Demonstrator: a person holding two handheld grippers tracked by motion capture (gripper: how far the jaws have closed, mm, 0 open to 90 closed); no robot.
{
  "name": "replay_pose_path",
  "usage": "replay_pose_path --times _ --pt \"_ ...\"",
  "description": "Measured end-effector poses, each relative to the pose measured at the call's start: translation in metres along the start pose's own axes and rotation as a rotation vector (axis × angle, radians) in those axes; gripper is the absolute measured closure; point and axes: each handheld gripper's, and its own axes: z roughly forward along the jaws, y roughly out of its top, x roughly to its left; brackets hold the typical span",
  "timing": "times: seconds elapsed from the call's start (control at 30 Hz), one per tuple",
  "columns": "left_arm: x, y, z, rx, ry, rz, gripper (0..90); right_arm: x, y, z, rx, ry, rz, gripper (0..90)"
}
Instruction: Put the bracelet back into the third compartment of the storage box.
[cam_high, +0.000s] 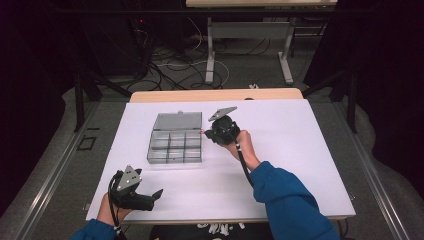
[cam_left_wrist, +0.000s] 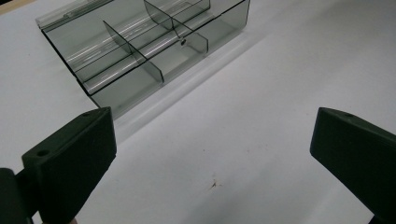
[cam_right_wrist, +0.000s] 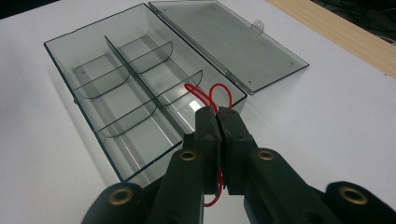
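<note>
Closest to me, at the near edge of the white tabletop (cam_high: 280, 165), the left gripper (cam_high: 150, 197) rests in the person's hand with its jaws spread wide and nothing between them, well short of the work. Over by the clear compartment box (cam_high: 175, 145), the right gripper (cam_right_wrist: 218, 116) has its jaws pressed together on a loop of thin red wire (cam_right_wrist: 208, 95); the red loops stick out past the fingertips and a bit of wire trails below the jaws.

The box sits near the middle of the tabletop with its lid (cam_right_wrist: 229, 39) already thrown back flat. The wire hangs just above the box's near corner, at the rim of the end compartment nearest the lid hinge, not yet down inside as far as I can tell. The compartments look bare apart from one small dark speck in a cell in the left gripper view.

So I'd say the picking up is done and the box is ready; lowering the wire into a compartment and letting go remain.
</note>
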Motion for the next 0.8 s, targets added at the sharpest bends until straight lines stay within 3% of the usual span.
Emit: replay_pose_path --times 0.57,0.73,0.8 --pt "0.0 0.0 0.0 0.002 -0.002 0.002 0.5 0.007 0.013 0.015 0.021 0.01 0.022 87.6" --pt "0.0 0.0 0.0 0.002 -0.002 0.002 0.4 0.009 0.015 0.02 -0.004 0.003 0.025 87.6" --pt "0.0 0.0 0.0 0.0 -0.003 0.001 0.4 0.009 0.016 0.021 0.016 0.008 0.024 87.6"
